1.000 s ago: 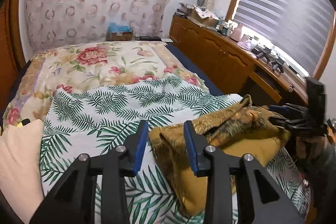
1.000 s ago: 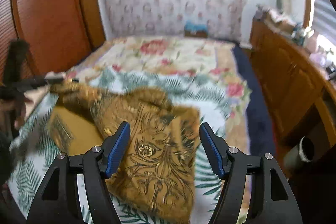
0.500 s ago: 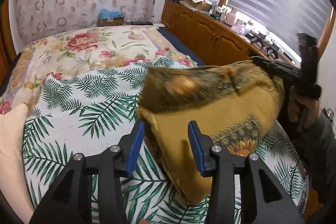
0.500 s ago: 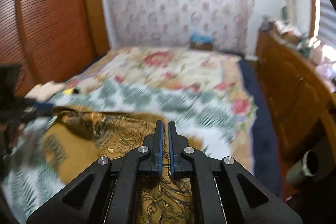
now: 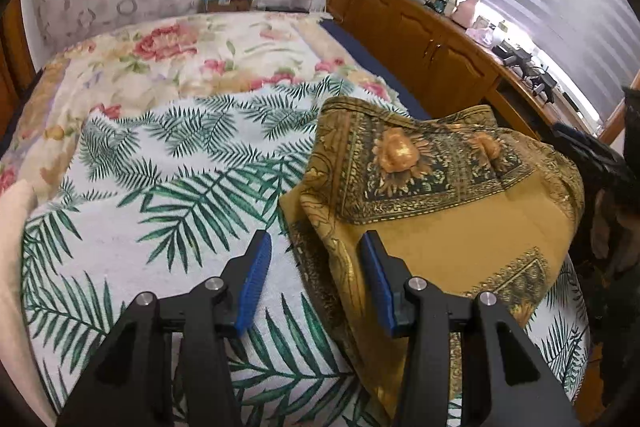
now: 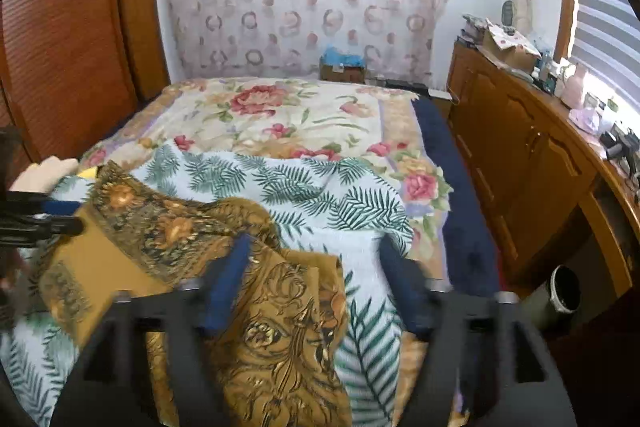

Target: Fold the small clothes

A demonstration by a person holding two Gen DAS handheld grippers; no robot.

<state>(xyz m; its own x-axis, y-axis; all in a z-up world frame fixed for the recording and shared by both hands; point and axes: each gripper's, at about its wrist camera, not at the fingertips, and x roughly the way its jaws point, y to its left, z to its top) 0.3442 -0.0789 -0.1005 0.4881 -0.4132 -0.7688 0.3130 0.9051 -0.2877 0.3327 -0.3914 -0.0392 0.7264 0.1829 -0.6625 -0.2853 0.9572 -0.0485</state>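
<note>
A mustard-gold patterned cloth [image 5: 440,203] lies folded over itself on the palm-leaf sheet [image 5: 172,187] of the bed. My left gripper [image 5: 316,279] is open, its fingers astride the cloth's near left edge, holding nothing. In the right wrist view the same cloth [image 6: 192,259] lies under my right gripper [image 6: 316,287], which is open and blurred with motion, above the cloth's right edge. The right gripper's black body also shows at the right edge of the left wrist view [image 5: 592,155], and the left gripper shows at the left edge of the right wrist view [image 6: 36,219].
A floral bedspread [image 6: 280,115] covers the far half of the bed. A wooden dresser [image 6: 532,163] with clutter runs along the right. A wooden wardrobe [image 6: 68,47] stands at the left. A cream pillow [image 5: 12,259] lies at the bed's left edge.
My right gripper was shut on the cloth's edge and has opened, letting the flap drop onto the cloth. My left gripper stayed open near the cloth's left edge.
</note>
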